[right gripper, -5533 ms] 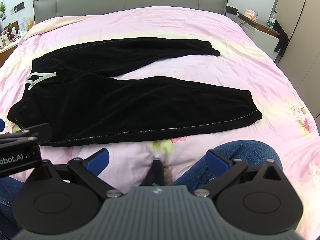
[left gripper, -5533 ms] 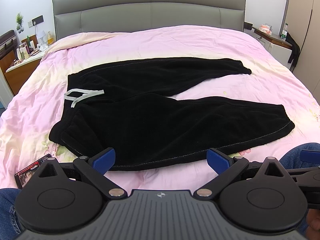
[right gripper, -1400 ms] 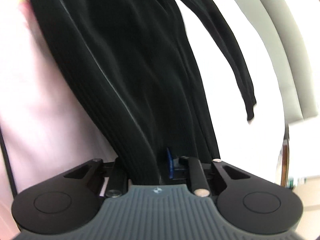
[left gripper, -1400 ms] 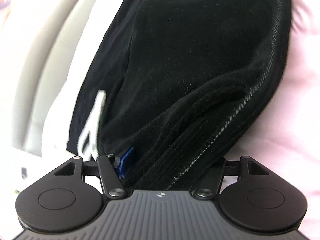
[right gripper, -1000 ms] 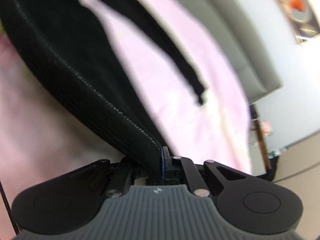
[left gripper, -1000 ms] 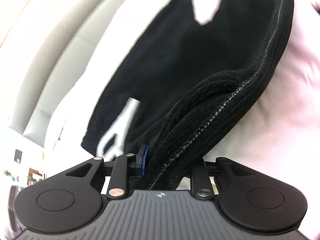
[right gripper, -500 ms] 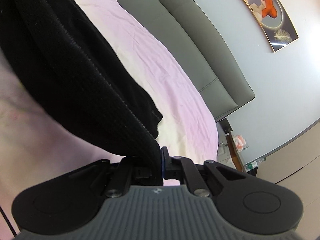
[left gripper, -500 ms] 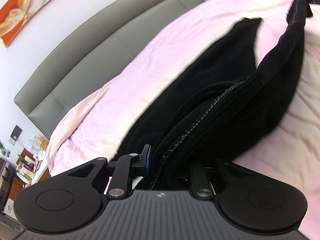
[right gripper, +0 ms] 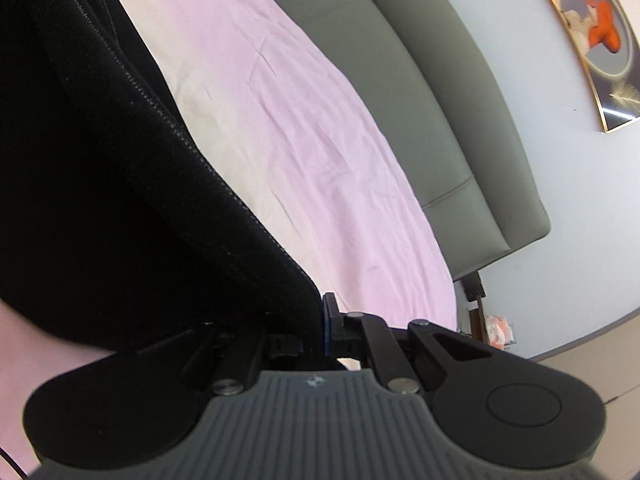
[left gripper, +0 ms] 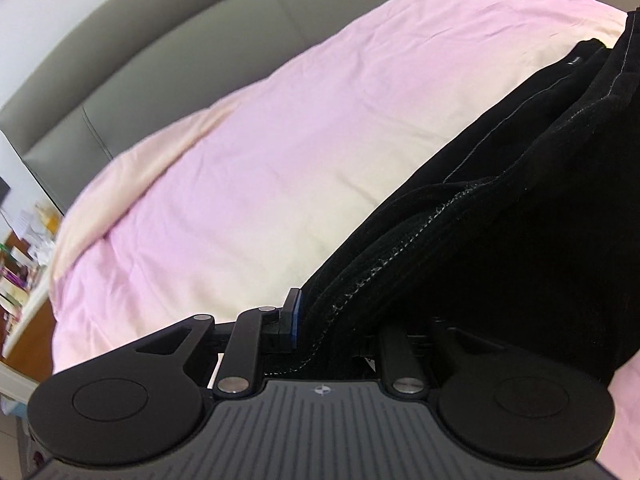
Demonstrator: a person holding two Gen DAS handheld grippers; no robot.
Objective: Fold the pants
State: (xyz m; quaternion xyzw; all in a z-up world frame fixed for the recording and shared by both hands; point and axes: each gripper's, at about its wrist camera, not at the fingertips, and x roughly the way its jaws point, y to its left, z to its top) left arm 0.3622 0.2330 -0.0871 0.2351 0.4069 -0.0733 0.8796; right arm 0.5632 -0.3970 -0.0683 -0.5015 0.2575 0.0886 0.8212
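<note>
The black pants (left gripper: pixel 500 240) hang lifted over the pink bed (left gripper: pixel 280 128). My left gripper (left gripper: pixel 320 320) is shut on a stitched edge of the pants, and the cloth stretches up and to the right from it. My right gripper (right gripper: pixel 308 320) is shut on a ribbed edge of the same pants (right gripper: pixel 100 160), and the cloth runs up and to the left. Only one blue pad (left gripper: pixel 295 314) shows on the left gripper and one blue pad (right gripper: pixel 327 328) on the right; the cloth hides the other pads.
A grey padded headboard (left gripper: pixel 140 60) runs along the far side of the bed, also in the right wrist view (right gripper: pixel 460 120). A cluttered nightstand (left gripper: pixel 20 264) stands at the left. A framed picture (right gripper: pixel 592 40) hangs on the wall. Another nightstand (right gripper: pixel 492 328) shows at the right.
Both grippers closed on the near leg's edge and lifted it off the bed. They have carried it towards the headboard, and the views have tilted up.
</note>
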